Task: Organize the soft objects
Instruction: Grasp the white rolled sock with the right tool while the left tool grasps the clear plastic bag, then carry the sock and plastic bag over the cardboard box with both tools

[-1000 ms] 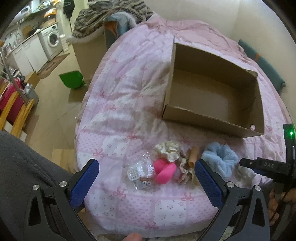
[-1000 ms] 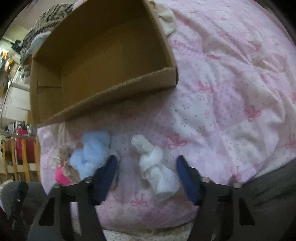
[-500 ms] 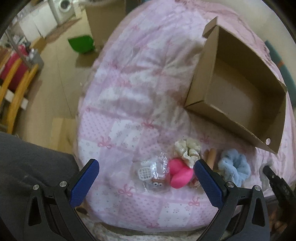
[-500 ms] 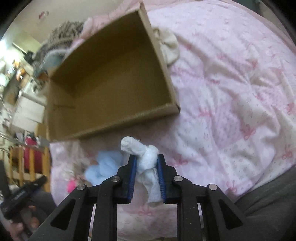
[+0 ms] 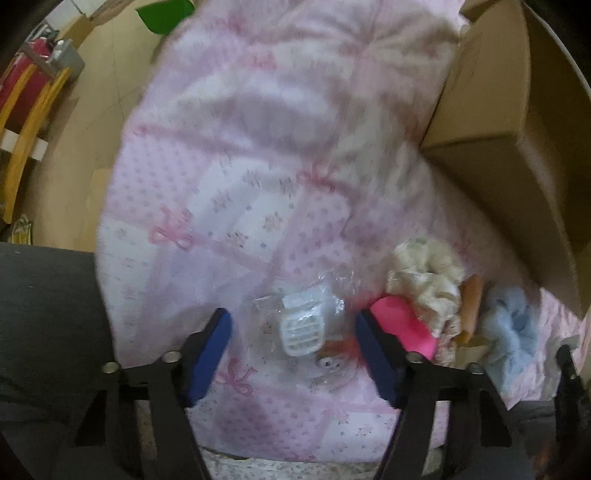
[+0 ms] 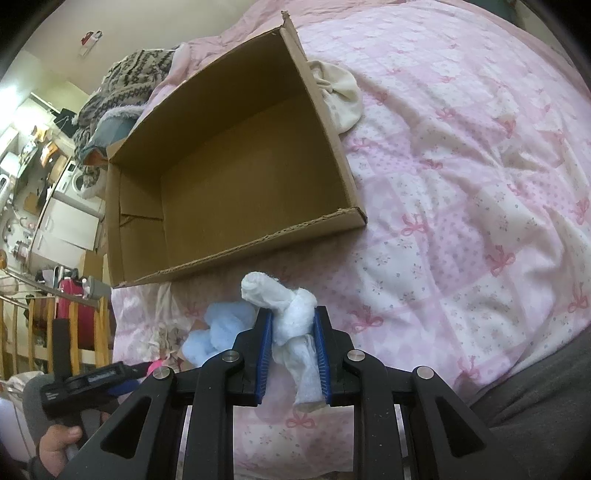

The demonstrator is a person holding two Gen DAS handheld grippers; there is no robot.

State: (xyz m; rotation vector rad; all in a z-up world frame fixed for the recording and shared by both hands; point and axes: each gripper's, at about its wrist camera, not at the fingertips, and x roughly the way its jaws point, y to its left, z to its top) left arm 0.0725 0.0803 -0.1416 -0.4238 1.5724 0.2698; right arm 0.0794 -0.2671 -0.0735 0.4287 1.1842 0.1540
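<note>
On the bed: pink patchwork quilt (image 6: pixel 461 192) with bow print covers the whole surface, rumpled. Open cardboard box (image 6: pixel 236 177) sits on it, empty inside, flaps up. A cream cloth (image 6: pixel 340 92) lies against the box's far right wall.

Right tongs (image 6: pixel 293 332) clamped on a knotted white sock (image 6: pixel 291 321), lifted just in front of the box's near wall. Blue fluffy scrunchie (image 6: pixel 218 328) lies on the quilt just left of it.

Left tongs (image 5: pixel 291 339) pointing down over a clear plastic packet (image 5: pixel 306 332) holding a small white grid piece; jaws have just been closing and straddle the packet, pads not pressing it yet. View is blurred. Right of the packet, touching in a row: pink soft item (image 5: pixel 402 328), cream scrunchie (image 5: pixel 428 273), an orange-brown item (image 5: pixel 471 306), the blue scrunchie.

Room: tan floor, green object (image 5: pixel 162 14) on the floor, wooden chair rails at left, white cabinets (image 6: pixel 70 221), knit blanket (image 6: pixel 125 81) heaped beyond the box.
</note>
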